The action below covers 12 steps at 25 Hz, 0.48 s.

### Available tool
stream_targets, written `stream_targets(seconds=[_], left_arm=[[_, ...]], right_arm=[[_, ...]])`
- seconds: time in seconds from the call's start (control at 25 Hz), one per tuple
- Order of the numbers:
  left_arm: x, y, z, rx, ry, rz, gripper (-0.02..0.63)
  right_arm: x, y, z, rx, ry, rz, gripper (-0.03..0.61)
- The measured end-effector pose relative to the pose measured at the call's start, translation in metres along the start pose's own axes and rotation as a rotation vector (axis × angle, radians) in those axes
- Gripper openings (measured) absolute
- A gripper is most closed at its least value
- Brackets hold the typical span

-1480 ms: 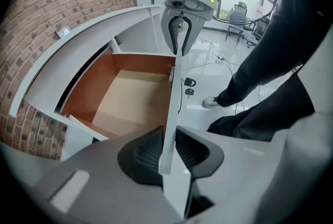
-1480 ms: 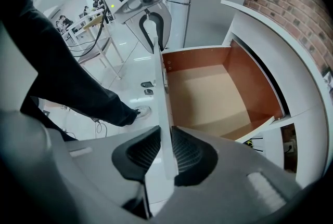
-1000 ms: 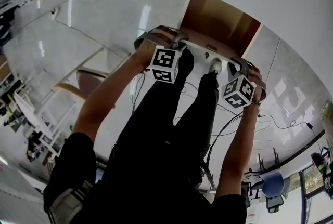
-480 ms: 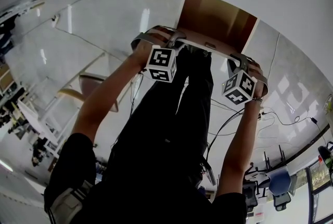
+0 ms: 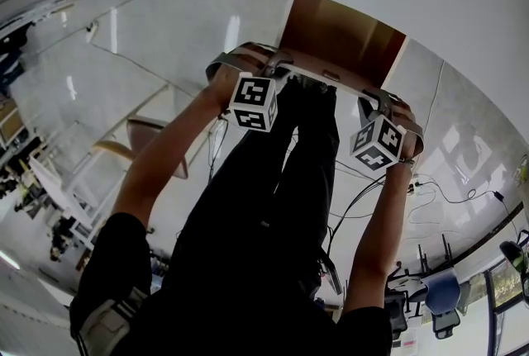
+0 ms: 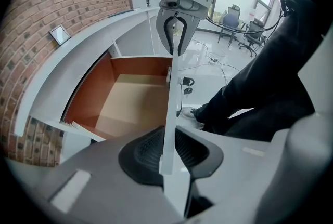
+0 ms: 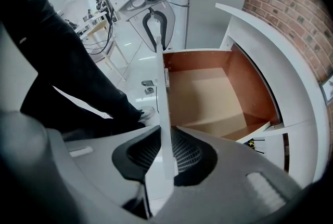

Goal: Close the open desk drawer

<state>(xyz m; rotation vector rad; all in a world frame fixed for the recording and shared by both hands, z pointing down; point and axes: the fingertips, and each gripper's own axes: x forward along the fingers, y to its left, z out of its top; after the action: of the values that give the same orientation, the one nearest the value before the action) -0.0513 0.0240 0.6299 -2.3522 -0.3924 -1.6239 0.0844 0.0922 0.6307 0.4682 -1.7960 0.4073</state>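
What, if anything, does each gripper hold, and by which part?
The left gripper and the right gripper each clamp the open drawer's white front panel by its top edge, one toward each end.

Black short-sleeved top (image 5: 248,305), black trousers (image 5: 306,164); grey left tool (image 6: 166,153) and right tool (image 7: 165,158).

Bright light glares off the glossy floor (image 5: 165,40); fisheye warps edges, darkening corners.

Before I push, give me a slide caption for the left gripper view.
Left gripper clamped on the white front panel of the open drawer; right gripper grips it farther along.
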Motion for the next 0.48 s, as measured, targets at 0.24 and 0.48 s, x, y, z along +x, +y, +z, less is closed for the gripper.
stream_targets(seconds=[0.24,0.48], left_arm=[[-0.0007,0.0036,0.0006,0.000,0.007,-0.005,0.084],[0.0005,0.0065,-0.0001,-0.004,0.012,-0.012,0.084]], right_arm=[[-0.0013,-0.0016,0.0005,0.005,-0.007,0.011,0.064],[0.0003,-0.0054,0.0015,0.004,0.000,0.015,0.064]])
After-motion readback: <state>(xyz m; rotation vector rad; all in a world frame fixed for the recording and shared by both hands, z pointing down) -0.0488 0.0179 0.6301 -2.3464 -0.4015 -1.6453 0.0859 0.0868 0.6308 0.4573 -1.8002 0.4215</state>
